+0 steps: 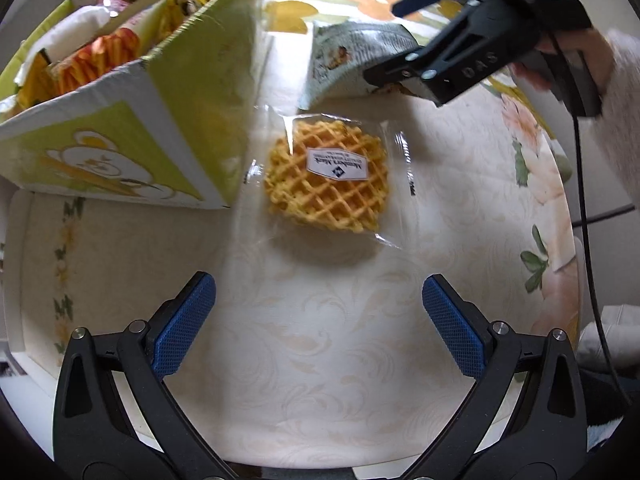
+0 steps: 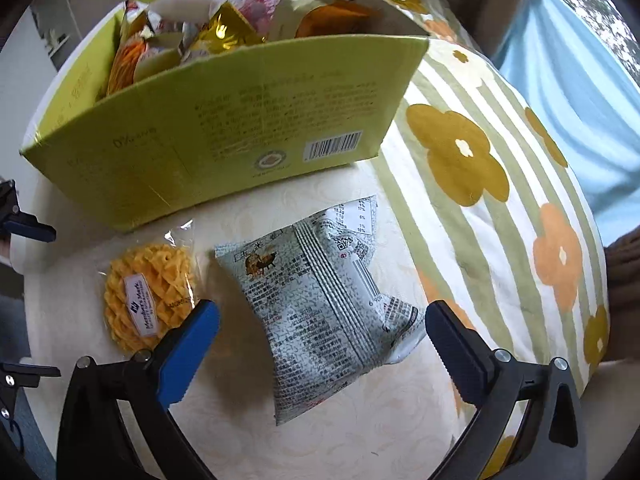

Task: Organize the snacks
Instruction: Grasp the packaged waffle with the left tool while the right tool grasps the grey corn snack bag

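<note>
A round yellow waffle (image 1: 326, 172) in a clear wrapper lies on the cream tablecloth, ahead of my open left gripper (image 1: 318, 292), which holds nothing. Beyond it lies a grey-green snack bag (image 1: 348, 60), with my right gripper (image 1: 380, 42) over its right end. In the right wrist view the snack bag (image 2: 316, 300) lies between the open fingers of the right gripper (image 2: 322, 312). The waffle (image 2: 148, 304) is just left of it. A green cardboard box (image 2: 240, 120) stands behind both and holds several wrapped snacks. The left gripper (image 2: 56, 302) shows at the left edge.
The green box (image 1: 120, 120) stands left of the waffle, close to it. A striped cloth with yellow and orange flowers (image 2: 460, 152) covers the right side. The table edge (image 1: 576, 240) curves on the right. A black cable (image 1: 588, 240) hangs from the right gripper.
</note>
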